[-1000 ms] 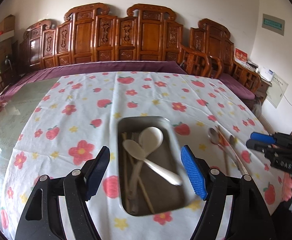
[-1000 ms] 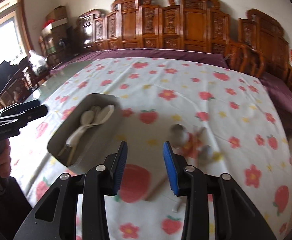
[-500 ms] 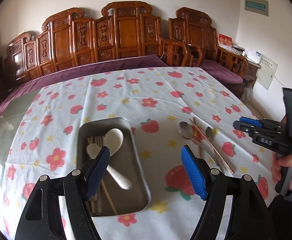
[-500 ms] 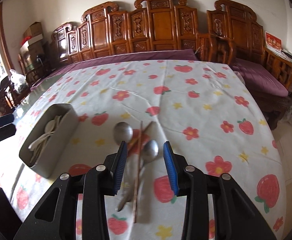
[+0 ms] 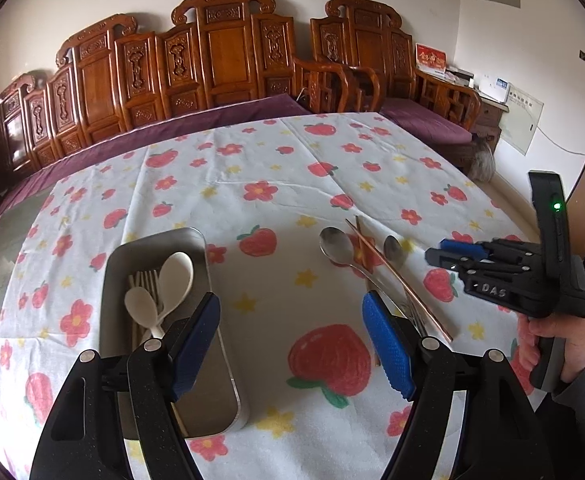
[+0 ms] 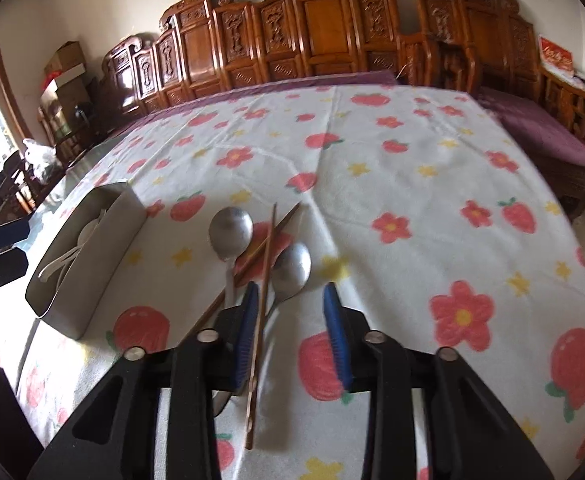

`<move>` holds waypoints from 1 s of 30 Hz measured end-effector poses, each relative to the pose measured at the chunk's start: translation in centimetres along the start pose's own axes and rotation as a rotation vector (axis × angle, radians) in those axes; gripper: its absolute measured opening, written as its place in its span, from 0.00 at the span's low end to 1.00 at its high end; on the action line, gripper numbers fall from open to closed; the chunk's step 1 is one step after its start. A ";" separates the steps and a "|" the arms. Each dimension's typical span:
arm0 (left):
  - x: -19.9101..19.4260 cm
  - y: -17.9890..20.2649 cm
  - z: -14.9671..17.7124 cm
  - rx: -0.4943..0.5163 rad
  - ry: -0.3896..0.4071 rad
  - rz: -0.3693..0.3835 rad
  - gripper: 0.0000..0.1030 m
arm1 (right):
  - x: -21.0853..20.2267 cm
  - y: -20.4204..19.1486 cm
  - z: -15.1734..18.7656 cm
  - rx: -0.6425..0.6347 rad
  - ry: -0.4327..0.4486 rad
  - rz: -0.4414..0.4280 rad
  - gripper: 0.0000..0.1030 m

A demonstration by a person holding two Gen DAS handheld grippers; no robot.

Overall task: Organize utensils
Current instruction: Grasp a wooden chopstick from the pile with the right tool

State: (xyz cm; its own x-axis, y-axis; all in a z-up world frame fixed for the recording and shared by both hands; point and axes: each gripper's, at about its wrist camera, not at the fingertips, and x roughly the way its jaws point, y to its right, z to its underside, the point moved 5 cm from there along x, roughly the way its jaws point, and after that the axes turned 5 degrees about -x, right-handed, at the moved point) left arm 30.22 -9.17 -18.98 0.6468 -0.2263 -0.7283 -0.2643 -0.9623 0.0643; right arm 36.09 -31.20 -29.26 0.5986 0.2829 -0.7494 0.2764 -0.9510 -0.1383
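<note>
The sorting looks roughly half done. The metal tray sits just beyond and under the left claw's left finger, and it already holds two white spoons, smooth and rounded like ceramic or plastic, lying over what seem to be fork tines and pale sticks; I can't make those out surely under the spoons. Left to move is the loose cluster on the bench directly ahead of the right claw: two steel spoons and a pair of chopsticks.

The larger steel spoon has a dull, brushed oval bowl and lies ahead and left of the right claw's left finger. The smaller steel spoon lies just ahead, its thin handle running back between the fingers. The chopsticks are slim, reddish-brown rods, crossed near their far ends; one runs back between the fingers close to the left pad, the other passes outside to the left.

The right claw has just been closing, yet its blue ribbed pads are apart and I'd judge nothing is pinched yet. The left claw stands wide apart, empty, hovering over bare cloth to the right of the tray. The tablecloth is soft, slightly creased white fabric printed with strawberries and flowers. The tray is a shallow rounded-corner rectangle with a satin sheen.
</note>
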 end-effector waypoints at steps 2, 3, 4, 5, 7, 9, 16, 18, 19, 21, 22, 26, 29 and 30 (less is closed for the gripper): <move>0.2 0.2 0.1 0.003 -0.003 -0.002 0.68 | 0.6 -0.3 0.2 -0.005 -0.023 -0.012 0.28; 0.3 0.3 0.2 0.005 -0.005 -0.004 0.68 | 1.1 -0.4 0.3 0.003 -0.041 -0.030 0.28; 0.3 0.4 0.4 0.006 -0.007 -0.004 0.68 | 1.4 -0.6 0.4 0.005 -0.051 -0.038 0.27; 0.4 0.5 0.4 0.006 -0.009 -0.004 0.68 | 1.8 -0.8 0.5 0.005 -0.062 -0.042 0.25; 0.6 0.7 0.6 0.007 -0.015 -0.005 0.68 | 2.3 -1.2 0.7 -0.005 -0.083 -0.053 0.25; 0.7 0.9 1.0 0.009 -0.021 -0.005 0.68 | 2.6 -1.7 0.9 -0.016 -0.096 -0.058 0.23; 1.2 1.7 1.5 0.023 -0.037 -0.010 0.68 | 3.7 -1.9 1.8 -0.051 -0.156 -0.026 0.12; 1.4 1.9 1.5 0.022 -0.041 -0.009 0.68 | 3.6 -1.8 2.0 -0.051 -0.157 -0.026 0.10; 1.6 2.1 1.5 0.022 -0.045 -0.008 0.68 | 3.6 -1.8 2.0 -0.055 -0.158 -0.028 0.07; 1.9 2.4 1.5 0.023 -0.048 -0.008 0.68 | 3.5 -1.9 2.0 -0.068 -0.158 -0.020 0.06; 2.1 2.6 1.5 0.024 -0.050 -0.009 0.68 | 3.3 -1.9 1.9 -0.069 -0.154 -0.024 0.06; 2.9 3.1 1.4 0.020 -0.064 -0.002 0.68 | 1.6 -1.1 1.0 -0.043 -0.084 -0.041 0.06; 4.0 3.8 1.3 0.017 -0.082 0.004 0.68 | 0.2 0.6 0.3 -0.010 -0.036 -0.014 0.06; 4.5 4.2 1.3 0.021 -0.090 0.006 0.68 | -0.4 1.5 0.2 -0.001 -0.017 0.003 0.06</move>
State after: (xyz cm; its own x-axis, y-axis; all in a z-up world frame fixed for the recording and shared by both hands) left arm 31.11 -14.04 -22.86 0.5787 -0.2172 -0.7861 -0.2835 -0.9573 0.0559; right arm 36.15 -32.77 -29.28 0.5862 0.2777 -0.7611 0.2749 -0.9519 -0.1355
